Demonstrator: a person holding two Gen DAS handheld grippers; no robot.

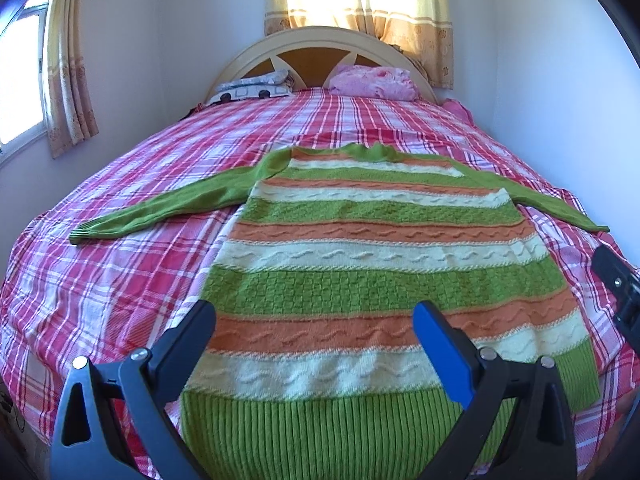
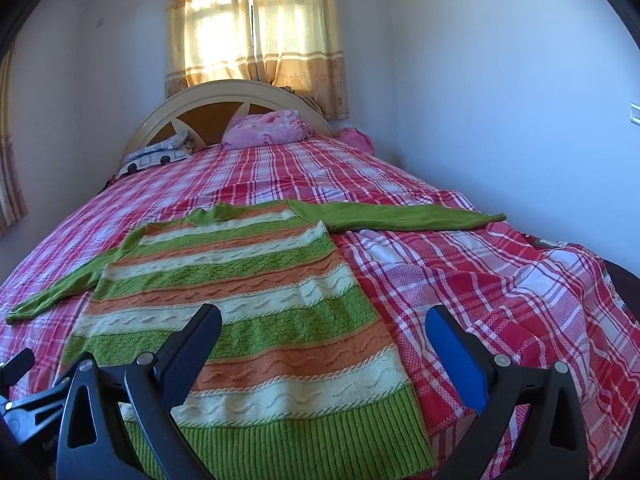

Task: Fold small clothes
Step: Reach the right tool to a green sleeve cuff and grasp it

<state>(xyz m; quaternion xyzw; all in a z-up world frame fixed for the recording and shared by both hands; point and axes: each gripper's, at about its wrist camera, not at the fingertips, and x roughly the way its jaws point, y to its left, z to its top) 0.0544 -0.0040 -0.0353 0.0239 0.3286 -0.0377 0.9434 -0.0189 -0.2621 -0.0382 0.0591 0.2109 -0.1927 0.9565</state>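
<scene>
A small knitted sweater [image 1: 360, 264] with green, orange and cream stripes lies flat on the bed, hem nearest me, both green sleeves spread out to the sides. My left gripper [image 1: 316, 320] hovers open over the sweater's lower part, holding nothing. In the right wrist view the same sweater [image 2: 248, 292] fills the lower left, its right sleeve [image 2: 412, 218] stretched toward the wall. My right gripper [image 2: 324, 328] is open above the sweater's right edge and hem corner, empty. The right gripper's body [image 1: 620, 292] shows at the left view's right edge.
The bed wears a red, pink and white plaid sheet [image 1: 120, 280]. Near the arched headboard [image 1: 320, 40] lie a patterned pillow [image 1: 252, 88] and a pink bundle [image 1: 372, 82]. Walls close in on the right [image 2: 520, 120]; curtained windows stand behind and to the left.
</scene>
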